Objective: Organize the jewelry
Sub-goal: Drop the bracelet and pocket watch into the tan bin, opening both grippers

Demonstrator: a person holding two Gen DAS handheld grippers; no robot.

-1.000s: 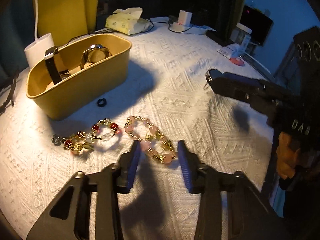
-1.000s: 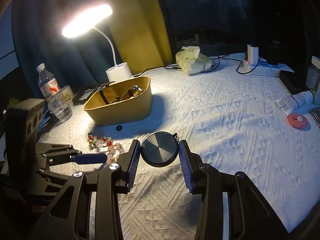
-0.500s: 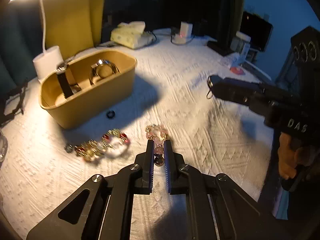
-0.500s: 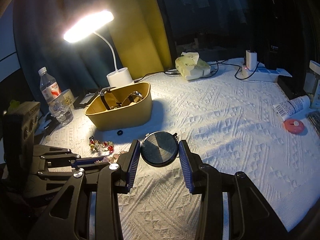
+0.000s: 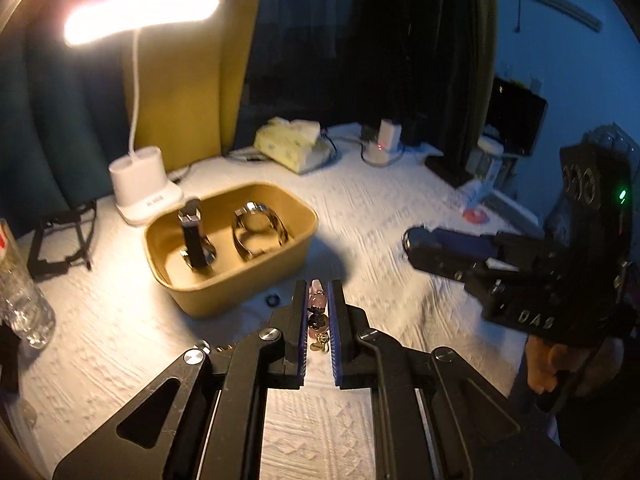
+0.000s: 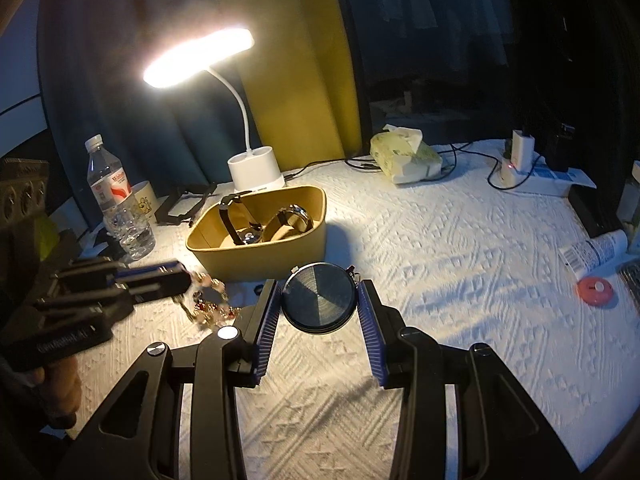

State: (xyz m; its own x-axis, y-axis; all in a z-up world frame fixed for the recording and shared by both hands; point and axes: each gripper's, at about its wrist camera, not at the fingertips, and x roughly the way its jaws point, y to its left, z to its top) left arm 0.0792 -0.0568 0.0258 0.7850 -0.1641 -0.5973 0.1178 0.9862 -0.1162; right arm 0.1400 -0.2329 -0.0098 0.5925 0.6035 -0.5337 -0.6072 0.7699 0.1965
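At the far left of the right wrist view, a plastic water bottle [image 6: 116, 204] and a mug [image 6: 143, 200] stand on the white textured cloth [image 6: 460, 264], with the lit desk lamp [image 6: 252, 168] behind them. Just in front, the left gripper [image 6: 188, 278] is raised off the cloth with its jaws nearly closed on a pink and gold beaded bracelet [image 5: 317, 312], which dangles from the tips beside the tan bin [image 6: 260, 252]. A second bracelet with red beads [image 6: 210, 310] lies on the cloth below it, and a small dark ring [image 5: 272, 300] sits close to the bin's front wall. Inside the bin stand a black-strap watch [image 5: 195, 240] and a metal-band watch [image 5: 258, 232]. To the right, the right gripper [image 6: 320, 308] has its jaws held wide, pinching a round dark pocket watch [image 6: 319, 298] by its rim. Farther right lie a tissue pack [image 6: 404, 160], a white charger [image 6: 518, 160] and a small red disc [image 6: 595, 291].
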